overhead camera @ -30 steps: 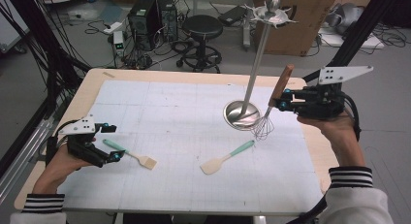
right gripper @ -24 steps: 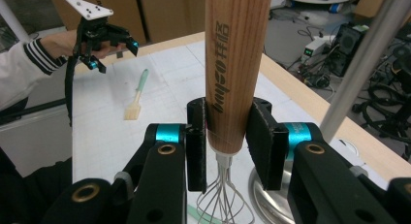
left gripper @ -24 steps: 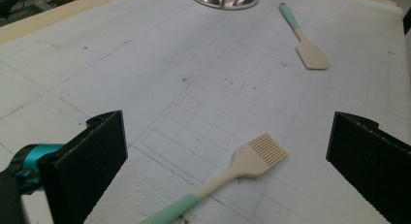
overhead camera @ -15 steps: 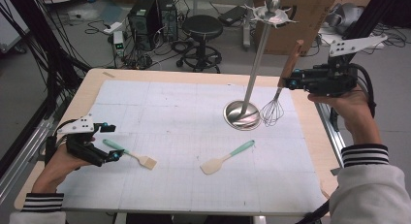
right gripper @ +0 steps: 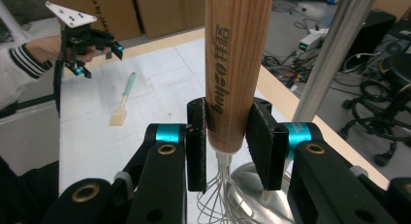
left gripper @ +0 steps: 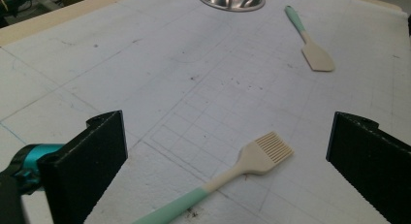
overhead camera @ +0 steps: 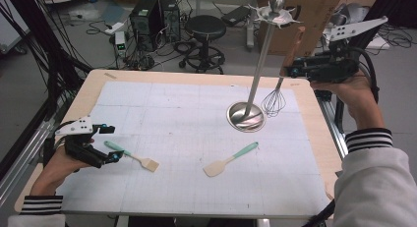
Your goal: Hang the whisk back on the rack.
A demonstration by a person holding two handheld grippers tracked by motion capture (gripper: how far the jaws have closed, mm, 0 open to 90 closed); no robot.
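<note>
Right gripper (overhead camera: pixel 294 70) raised above the tabletop's (overhead camera: pixel 196 94) far right corner, fingers (right gripper: pixel 261 136) clamped on the wooden handle of a whisk (overhead camera: pixel 281 87), wire head hanging beside the utensil stand (overhead camera: pixel 258 65). Left gripper (overhead camera: pixel 112 143) low near the left edge, fingers (left gripper: pixel 92 161) spread wide, gripping nothing, astride a green-handled brush (left gripper: pixel 242 168) flat on the tabletop. Green-handled spatula (overhead camera: pixel 228 159) flat near the centre.

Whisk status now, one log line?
right gripper: shut on whisk, held above table | left gripper: open over brush | rack: empty
</note>
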